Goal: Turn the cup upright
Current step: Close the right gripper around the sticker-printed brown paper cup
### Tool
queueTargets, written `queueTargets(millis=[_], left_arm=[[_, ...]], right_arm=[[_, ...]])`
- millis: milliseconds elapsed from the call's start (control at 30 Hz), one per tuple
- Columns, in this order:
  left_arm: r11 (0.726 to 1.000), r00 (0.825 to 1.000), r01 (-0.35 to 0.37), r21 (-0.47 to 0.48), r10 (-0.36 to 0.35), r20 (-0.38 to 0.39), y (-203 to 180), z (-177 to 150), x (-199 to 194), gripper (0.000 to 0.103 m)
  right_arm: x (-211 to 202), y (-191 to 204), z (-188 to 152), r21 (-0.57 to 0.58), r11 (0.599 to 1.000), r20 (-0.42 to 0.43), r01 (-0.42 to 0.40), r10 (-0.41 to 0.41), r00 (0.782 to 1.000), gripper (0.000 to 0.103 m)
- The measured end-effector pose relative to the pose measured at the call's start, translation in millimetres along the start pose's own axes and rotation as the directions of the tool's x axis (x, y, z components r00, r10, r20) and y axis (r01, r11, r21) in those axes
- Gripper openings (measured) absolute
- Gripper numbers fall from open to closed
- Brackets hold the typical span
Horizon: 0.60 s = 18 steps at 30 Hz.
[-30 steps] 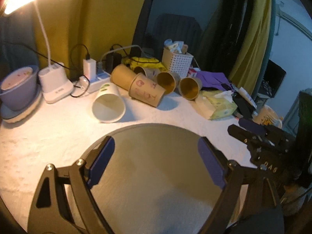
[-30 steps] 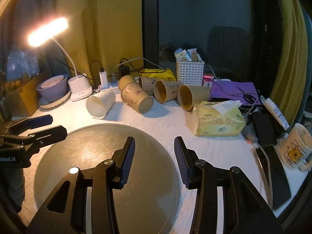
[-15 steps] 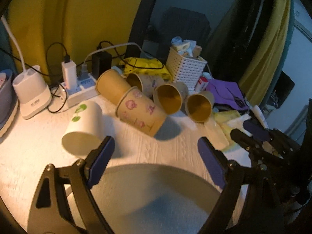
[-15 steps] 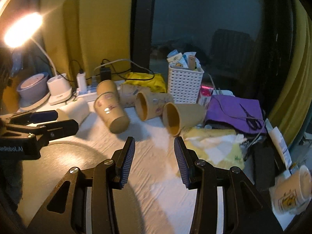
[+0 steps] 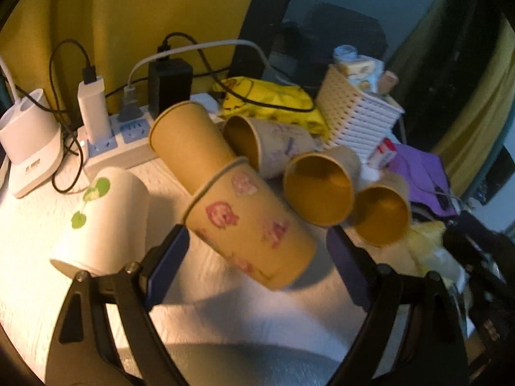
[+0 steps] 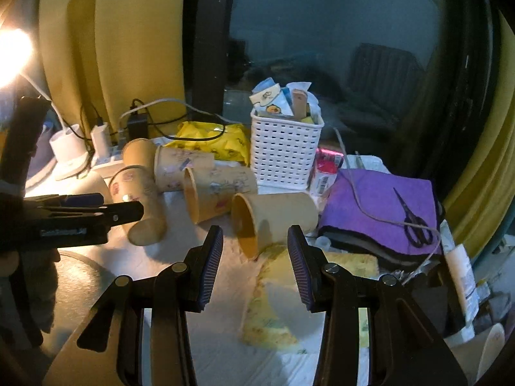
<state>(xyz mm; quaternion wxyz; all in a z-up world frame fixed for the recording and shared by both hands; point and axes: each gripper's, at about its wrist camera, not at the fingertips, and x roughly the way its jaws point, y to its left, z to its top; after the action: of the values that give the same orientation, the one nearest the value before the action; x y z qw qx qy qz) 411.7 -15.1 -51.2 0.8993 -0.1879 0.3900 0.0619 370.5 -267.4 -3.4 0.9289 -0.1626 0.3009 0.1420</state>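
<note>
Several paper cups lie on their sides on the white table. In the left wrist view a brown cup with pink pig prints [image 5: 254, 228] lies base toward me, nested over a plain brown cup [image 5: 186, 141]. My left gripper [image 5: 257, 257] is open, its jaws either side of the pig cup's base, not touching. A white cup with green leaves [image 5: 103, 218] lies to its left. In the right wrist view my right gripper [image 6: 256, 257] is open just in front of a plain brown cup [image 6: 273, 218] lying with its mouth toward me. The left gripper [image 6: 106, 209] shows there beside the pig cup [image 6: 141, 206].
A power strip with chargers [image 5: 119, 135], a white lamp base [image 5: 29, 141], a yellow bag [image 5: 270, 103] and a white basket [image 6: 285, 151] stand behind the cups. A tissue pack [image 6: 273, 292], purple cloth with scissors [image 6: 386, 212] lie right. A grey round mat [image 5: 241, 366] lies in front.
Both grippers have moved forward off the grey mat toward the cups. The left now straddles the pig cup; the right has opened wider in front of the plain brown cup.
</note>
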Motion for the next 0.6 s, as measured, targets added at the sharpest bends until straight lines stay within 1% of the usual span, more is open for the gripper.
queueTargets(millis=[100,233,300,400,433,467,500,600], left_arm=[[1.000,1.000,-0.019,-0.016,0.018,-0.023,0.0,3.6,11.3,0.088],[0.999,0.999,-0.044,-0.022,0.043,-0.028,1.5,7.3,24.4,0.088],[0.999,0.997,-0.026,-0.044,0.023,-0.068,4.2,5.7,32.1,0.088],[1.000,0.996,-0.003,-0.025,0.001,-0.094,1.5,-2.1,36.7,0.087],[1.000,0.994,0.001,-0.016,-0.003,-0.105,0.9,-5.7,36.6,0.084],[1.000,0.993,0.005,-0.012,-0.006,-0.117,1.0,-8.7,37.1,0.076],[1.000,0.992,0.010,-0.009,-0.011,-0.122,0.6,-10.7,36.2,0.070],[1.000,0.995,0.018,0.000,-0.018,-0.102,0.6,-13.9,26.6,0.067]], right_arm=[[-1.3,1.0,4.4,-0.014,1.000,0.017,-0.007,0.008,1.000,0.044],[-3.1,2.3,7.4,-0.023,0.999,0.028,-0.027,0.028,0.999,0.044],[-2.2,0.3,7.2,-0.016,0.999,0.021,-0.030,0.031,0.999,0.044],[-3.5,-2.4,6.6,0.001,0.999,0.019,-0.035,0.035,0.999,0.044],[-4.0,-2.9,6.6,0.007,0.999,0.018,-0.036,0.036,0.999,0.044],[-4.8,-3.2,6.5,0.013,0.999,0.018,-0.038,0.038,0.999,0.044],[-5.7,-3.1,6.2,0.017,0.999,0.016,-0.041,0.041,0.999,0.044],[-9.4,-0.3,5.3,0.025,0.998,0.010,-0.050,0.050,0.999,0.044]])
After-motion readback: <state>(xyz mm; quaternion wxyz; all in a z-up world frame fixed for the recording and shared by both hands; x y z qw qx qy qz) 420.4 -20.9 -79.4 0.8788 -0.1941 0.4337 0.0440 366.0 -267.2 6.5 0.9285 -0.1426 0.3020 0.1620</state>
